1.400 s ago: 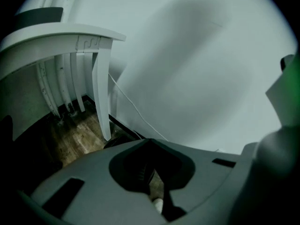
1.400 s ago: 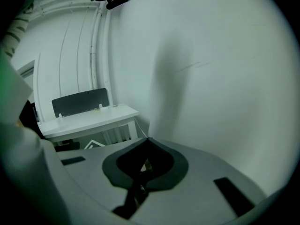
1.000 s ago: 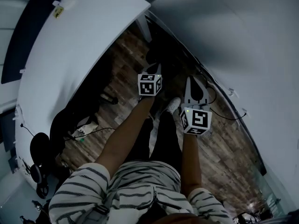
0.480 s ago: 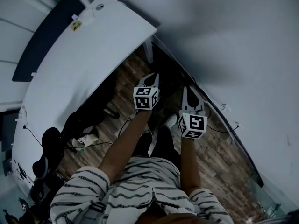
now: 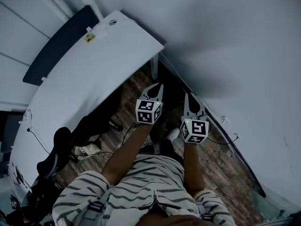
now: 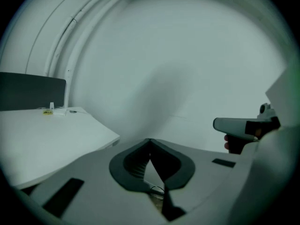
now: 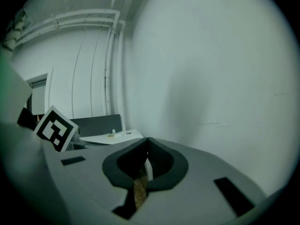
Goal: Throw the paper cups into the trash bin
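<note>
No paper cup or trash bin shows in any view. My left gripper [image 5: 157, 86] is shut and empty, held out over the wooden floor [image 5: 221, 168] near the corner of the white table [image 5: 84, 74]. My right gripper [image 5: 192, 96] hangs beside it, closer to the white wall [image 5: 235, 41], also shut with nothing in it. In the left gripper view the jaw tips [image 6: 150, 140] meet, pointing at the bare wall, and the right gripper [image 6: 243, 128] shows at the right edge. In the right gripper view the closed jaws [image 7: 147, 140] face the wall, with the left gripper's marker cube [image 7: 56, 128] at the left.
A dark partition panel [image 5: 56, 46] stands behind the table. A black office chair [image 5: 56, 149] and cables [image 5: 89, 149] lie under the table's left side. A white table leg [image 5: 154, 69] stands near the wall. A cable [image 5: 225, 138] runs along the baseboard.
The head view has swung so that more of the wall and table top shows. Both grippers sit slightly lower in the frame, still side by side and shut.
</note>
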`<state>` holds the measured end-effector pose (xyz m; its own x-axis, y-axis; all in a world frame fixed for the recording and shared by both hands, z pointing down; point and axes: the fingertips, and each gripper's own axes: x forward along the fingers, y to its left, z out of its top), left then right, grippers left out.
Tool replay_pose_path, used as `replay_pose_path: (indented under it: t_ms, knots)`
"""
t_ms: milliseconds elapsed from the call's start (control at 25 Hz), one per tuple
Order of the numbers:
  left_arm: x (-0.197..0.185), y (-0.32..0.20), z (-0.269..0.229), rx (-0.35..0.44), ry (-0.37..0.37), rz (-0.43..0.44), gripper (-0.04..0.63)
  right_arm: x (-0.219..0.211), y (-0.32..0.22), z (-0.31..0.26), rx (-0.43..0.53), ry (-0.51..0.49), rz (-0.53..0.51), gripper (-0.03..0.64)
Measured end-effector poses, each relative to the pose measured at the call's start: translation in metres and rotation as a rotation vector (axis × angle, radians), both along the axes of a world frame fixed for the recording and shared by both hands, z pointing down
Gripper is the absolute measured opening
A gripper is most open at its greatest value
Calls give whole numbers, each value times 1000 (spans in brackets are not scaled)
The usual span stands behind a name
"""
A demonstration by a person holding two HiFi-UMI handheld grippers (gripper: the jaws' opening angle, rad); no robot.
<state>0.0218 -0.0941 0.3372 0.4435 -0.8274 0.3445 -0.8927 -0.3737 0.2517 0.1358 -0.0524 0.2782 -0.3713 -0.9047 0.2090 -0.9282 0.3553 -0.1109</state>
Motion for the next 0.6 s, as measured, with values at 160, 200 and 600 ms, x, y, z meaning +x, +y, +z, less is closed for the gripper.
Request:
replay_pose_path:
  t_ms: [160, 200, 600]
  knots:
    - [-3, 8, -28, 52, 1, 15, 23, -8, 5, -17, 25, -14, -7, 15]
    - [-3, 11, -35, 65, 3, 22, 23, -10, 7, -22, 33, -12, -13, 15]
    - [-7, 38, -95, 210, -29, 60, 23, -25, 16, -59, 108, 9, -60, 15]
